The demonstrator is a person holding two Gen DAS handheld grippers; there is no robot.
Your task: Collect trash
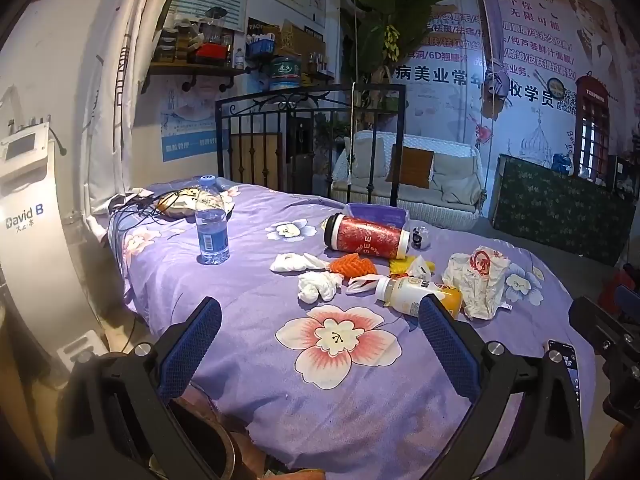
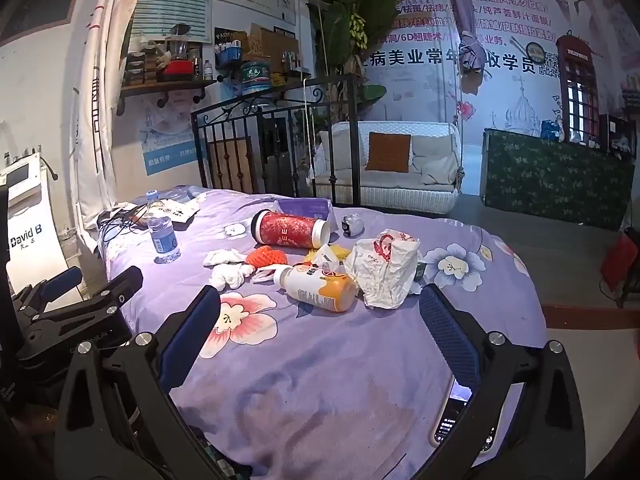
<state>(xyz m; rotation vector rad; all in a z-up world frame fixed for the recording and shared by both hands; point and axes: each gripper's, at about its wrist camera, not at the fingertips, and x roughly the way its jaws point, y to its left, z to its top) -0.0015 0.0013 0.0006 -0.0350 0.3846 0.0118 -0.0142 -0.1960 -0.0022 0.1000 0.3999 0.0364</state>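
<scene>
Trash sits in a loose cluster mid-bed on the purple floral bedspread (image 1: 240, 312). Crumpled white paper bag (image 2: 386, 270) with red print lies at the right end, touching the tipped-over orange-and-white drink bottle (image 2: 320, 286) just left of it. Left of the bottle: two crumpled white tissues (image 1: 318, 286), an orange foam net (image 1: 354, 266), small wrappers, yellow scrap. Behind them a red patterned cup (image 1: 366, 236) lies on its side, white lid end to the right; a purple tissue pack (image 1: 376, 214) is just behind it. Upright clear water bottle (image 1: 212, 224) with blue label stands well apart to the left, near cables and a bag by the bed's head rail. Phone (image 2: 452, 416) lies at the near bed edge by the right tool.

Left tool (image 1: 320, 344) spread wide, holding nothing, over the near bedspread. Right tool (image 2: 320, 332) also wide, holding nothing, short of the bottle and bag.
</scene>
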